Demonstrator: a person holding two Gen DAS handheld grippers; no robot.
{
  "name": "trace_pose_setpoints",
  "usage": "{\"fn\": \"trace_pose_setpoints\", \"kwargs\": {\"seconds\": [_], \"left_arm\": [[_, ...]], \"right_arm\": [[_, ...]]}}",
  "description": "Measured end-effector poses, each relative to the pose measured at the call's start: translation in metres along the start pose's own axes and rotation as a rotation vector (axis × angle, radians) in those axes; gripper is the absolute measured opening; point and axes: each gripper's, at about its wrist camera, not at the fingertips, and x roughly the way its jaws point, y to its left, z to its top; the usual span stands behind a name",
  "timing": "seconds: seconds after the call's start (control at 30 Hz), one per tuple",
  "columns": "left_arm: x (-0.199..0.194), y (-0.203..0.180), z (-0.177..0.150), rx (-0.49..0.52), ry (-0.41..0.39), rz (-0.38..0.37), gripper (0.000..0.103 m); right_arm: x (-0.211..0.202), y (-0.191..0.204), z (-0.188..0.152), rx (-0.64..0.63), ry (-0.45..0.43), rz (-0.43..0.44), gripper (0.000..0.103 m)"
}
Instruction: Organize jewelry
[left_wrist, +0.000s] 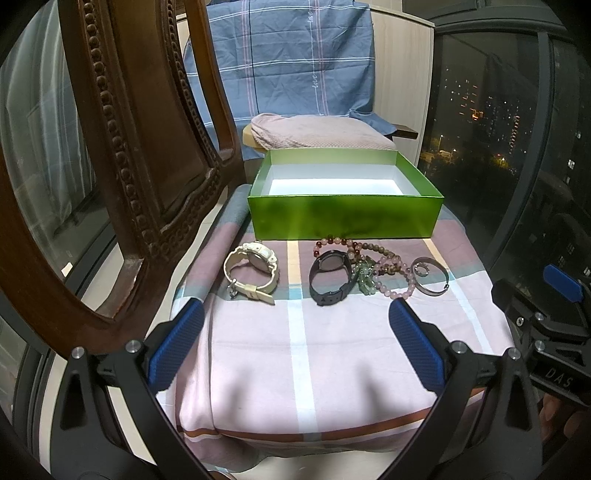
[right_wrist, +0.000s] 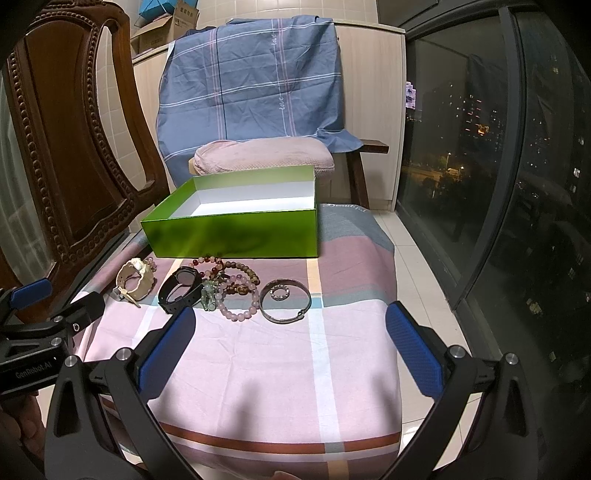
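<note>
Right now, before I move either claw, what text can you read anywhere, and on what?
"GenRobot.AI": black left claw body.
"DAS": black right claw body.
"love": blue checked hanging sheet.
"Beautiful", faint: pink checked bedspread.
Brown cardboard box print: too blurred.

surface: plaid cloth (right_wrist: 280, 369) | on it: green box (right_wrist: 236, 232), watches (right_wrist: 177, 290), bracelets (right_wrist: 286, 301), perhaps ring

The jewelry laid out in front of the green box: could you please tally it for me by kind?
Watches: 2, a cream strap watch and a black strap watch.
Bead bracelets: a tangled pile of pink, reddish and green beads; separate strands cannot be counted, at least 2.
Silver metal bangle: 1.
Small silver ring inside the bangle: 1.
Total: at least 6.
</note>
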Motion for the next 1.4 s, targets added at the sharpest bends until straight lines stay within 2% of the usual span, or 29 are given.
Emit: {"fn": "trace_pose_setpoints", "kwargs": {"seconds": [0.47, 0.57, 0.63, 0.7, 0.73, 0.77, 0.83, 0.9, 1.0, 1.07, 1.13, 1.23, 1.3, 1.4], "left_arm": [[0.0, -0.001, 0.002, 0.001, 0.006, -0.006, 0.099], [-0.001, 0.0, 0.002, 0.0, 0.003, -0.012, 0.099], [-0.002, 0.002, 0.003, -0.006, -0.007, -0.014, 0.099], [-0.006, 0.005, 0.004, -0.019, -0.037, -0.021, 0.099], [-0.007, 0.006, 0.004, -0.021, -0.049, -0.019, 0.099], [-0.007, 0.006, 0.004, -0.022, -0.06, -0.017, 0.099], [-0.006, 0.006, 0.004, -0.025, -0.07, -0.023, 0.099], [-0.006, 0.007, 0.004, -0.036, -0.086, -0.033, 0.099], [-0.006, 0.01, 0.005, -0.054, -0.113, -0.016, 0.099], [-0.004, 0.014, 0.007, -0.076, -0.109, -0.027, 0.099], [-0.002, 0.016, 0.009, -0.069, -0.083, -0.03, 0.099], [-0.002, 0.015, 0.013, -0.022, -0.066, -0.01, 0.099], [-0.001, 0.014, 0.015, 0.004, -0.063, -0.003, 0.099], [0.0, 0.017, 0.015, -0.006, -0.062, -0.012, 0.099]], "right_arm": [[-0.001, -0.003, 0.0, 0.007, -0.005, 0.006, 0.1], [-0.007, -0.009, 0.005, 0.002, -0.059, 0.001, 0.1], [-0.017, -0.014, 0.009, -0.011, -0.14, 0.009, 0.1], [-0.026, -0.018, 0.013, -0.024, -0.218, 0.042, 0.1], [-0.025, -0.019, 0.015, -0.041, -0.224, 0.07, 0.1], [-0.021, -0.02, 0.016, -0.051, -0.199, 0.092, 0.1], [-0.003, -0.024, 0.017, -0.048, -0.073, 0.148, 0.1], [0.006, -0.025, 0.019, -0.049, 0.002, 0.139, 0.1], [0.006, -0.024, 0.034, -0.133, -0.024, 0.043, 0.1], [0.016, -0.028, 0.052, -0.164, 0.021, 0.018, 0.1], [0.025, -0.034, 0.07, -0.144, 0.063, 0.031, 0.1], [0.033, -0.041, 0.087, -0.079, 0.049, 0.063, 0.1], [0.047, -0.044, 0.082, -0.039, 0.063, 0.082, 0.1], [0.082, -0.032, 0.05, -0.064, 0.17, 0.084, 0.1]]}}
